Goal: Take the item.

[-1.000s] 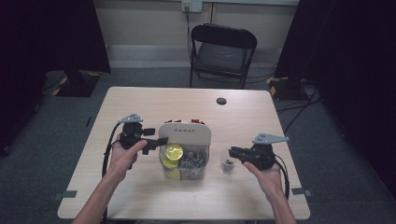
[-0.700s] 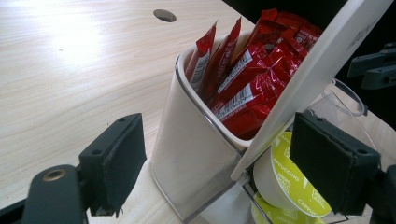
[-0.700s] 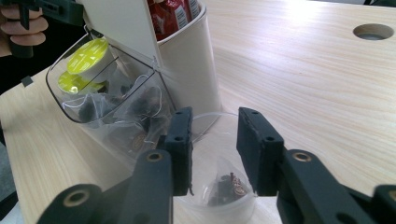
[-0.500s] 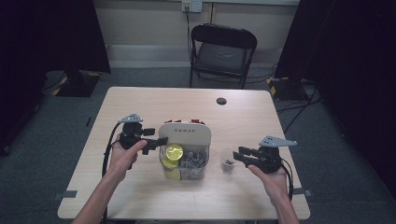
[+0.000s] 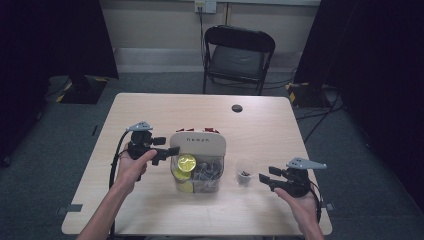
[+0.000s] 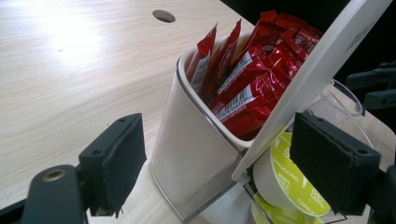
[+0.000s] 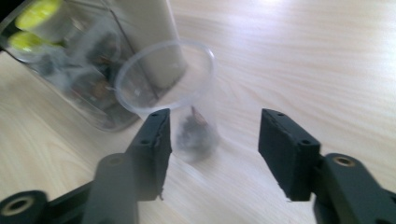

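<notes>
A clear organiser box stands mid-table, its white lid tipped up. It holds red sachets in a white compartment, yellow-green capsules and dark capsules. My left gripper is open at the box's left corner; in the left gripper view its jaws straddle the white compartment and the lid's edge without closing on them. A small clear cup with a dark item inside stands right of the box. My right gripper is open, just short of the cup.
A round dark hole sits near the table's far edge. A black folding chair stands behind the table. Bare wood lies at the left and far side. The right hand is close to the table's front right corner.
The right gripper has drawn back to the right and toward the person, away from the clear cup, which stays put. The left gripper and the box have not moved.
</notes>
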{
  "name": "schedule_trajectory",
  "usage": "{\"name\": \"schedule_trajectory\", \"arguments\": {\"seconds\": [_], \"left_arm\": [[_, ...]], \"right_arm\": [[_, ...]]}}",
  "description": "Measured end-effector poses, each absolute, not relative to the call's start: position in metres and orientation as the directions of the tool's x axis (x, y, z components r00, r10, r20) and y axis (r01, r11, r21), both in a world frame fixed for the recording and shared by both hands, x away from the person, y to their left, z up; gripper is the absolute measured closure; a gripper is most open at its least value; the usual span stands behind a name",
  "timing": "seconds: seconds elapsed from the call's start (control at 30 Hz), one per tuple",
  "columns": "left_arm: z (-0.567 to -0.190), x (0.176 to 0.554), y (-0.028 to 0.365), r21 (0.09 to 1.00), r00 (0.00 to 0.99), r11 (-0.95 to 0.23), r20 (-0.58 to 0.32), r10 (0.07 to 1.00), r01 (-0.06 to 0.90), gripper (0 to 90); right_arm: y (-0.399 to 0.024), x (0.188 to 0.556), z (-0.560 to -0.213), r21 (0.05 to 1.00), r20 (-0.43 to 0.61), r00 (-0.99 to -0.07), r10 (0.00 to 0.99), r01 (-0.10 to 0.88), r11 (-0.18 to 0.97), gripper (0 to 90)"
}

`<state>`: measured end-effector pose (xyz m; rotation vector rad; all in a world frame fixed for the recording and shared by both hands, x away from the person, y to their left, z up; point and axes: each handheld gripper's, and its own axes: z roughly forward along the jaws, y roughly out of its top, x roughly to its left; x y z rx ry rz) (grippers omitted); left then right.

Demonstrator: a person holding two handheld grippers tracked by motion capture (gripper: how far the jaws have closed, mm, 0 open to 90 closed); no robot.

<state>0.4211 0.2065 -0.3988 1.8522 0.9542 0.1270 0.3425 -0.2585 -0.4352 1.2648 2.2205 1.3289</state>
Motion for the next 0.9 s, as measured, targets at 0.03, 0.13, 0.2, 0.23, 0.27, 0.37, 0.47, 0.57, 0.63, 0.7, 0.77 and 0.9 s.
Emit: {"name": "schedule_trajectory", "arguments": {"seconds": [0.03, 0.13, 0.2, 0.23, 0.27, 0.37, 0.47, 0.57, 0.63, 0.7, 0.77, 0.9], "left_arm": [[-0.399, 0.421, 0.207, 0.813, 0.682, -0.179, -0.320, 0.658, 0.554, 18.1], [-0.398, 0.421, 0.209, 0.816, 0.684, -0.173, -0.323, 0.655, 0.551, 18.5], [-0.398, 0.420, 0.211, 0.817, 0.690, -0.176, -0.323, 0.648, 0.549, 18.5], [-0.397, 0.420, 0.213, 0.817, 0.689, -0.178, -0.321, 0.650, 0.548, 18.5], [-0.397, 0.419, 0.214, 0.818, 0.687, -0.175, -0.321, 0.651, 0.548, 18.7], [-0.394, 0.416, 0.221, 0.820, 0.688, -0.170, -0.324, 0.649, 0.546, 19.0], [-0.391, 0.415, 0.226, 0.817, 0.691, -0.167, -0.335, 0.641, 0.552, 19.3], [-0.387, 0.415, 0.230, 0.820, 0.697, -0.173, -0.329, 0.638, 0.545, 19.6], [-0.386, 0.415, 0.233, 0.820, 0.693, -0.173, -0.325, 0.644, 0.546, 19.6], [-0.386, 0.415, 0.237, 0.819, 0.685, -0.165, -0.328, 0.651, 0.549, 19.8], [-0.386, 0.416, 0.240, 0.814, 0.669, -0.162, -0.325, 0.668, 0.558, 20.0], [-0.387, 0.417, 0.246, 0.815, 0.648, -0.142, -0.328, 0.687, 0.562, 21.0]], "right_arm": [[-0.259, 0.343, -0.439, 0.808, 0.197, -0.580, 0.791, 0.553, 0.204, 39.9], [-0.263, 0.342, -0.448, 0.792, 0.194, -0.558, 0.807, 0.575, 0.207, 36.0], [-0.266, 0.343, -0.456, 0.767, 0.182, -0.532, 0.827, 0.603, 0.219, 34.3], [-0.267, 0.343, -0.461, 0.758, 0.180, -0.523, 0.833, 0.613, 0.221, 34.0], [-0.268, 0.344, -0.466, 0.746, 0.186, -0.515, 0.837, 0.628, 0.221, 33.2], [-0.270, 0.345, -0.474, 0.725, 0.171, -0.493, 0.853, 0.649, 0.230, 29.4], [-0.272, 0.347, -0.478, 0.718, 0.176, -0.469, 0.865, 0.663, 0.214, 23.3], [-0.272, 0.348, -0.481, 0.706, 0.161, -0.445, 0.881, 0.676, 0.212, 21.2], [-0.271, 0.349, -0.483, 0.703, 0.160, -0.444, 0.881, 0.678, 0.214, 19.2], [-0.270, 0.349, -0.485, 0.700, 0.149, -0.443, 0.884, 0.679, 0.222, 18.2], [-0.269, 0.350, -0.487, 0.687, 0.133, -0.442, 0.887, 0.686, 0.239, 17.7], [-0.266, 0.350, -0.489, 0.676, 0.117, -0.447, 0.887, 0.690, 0.259, 16.5]]}}
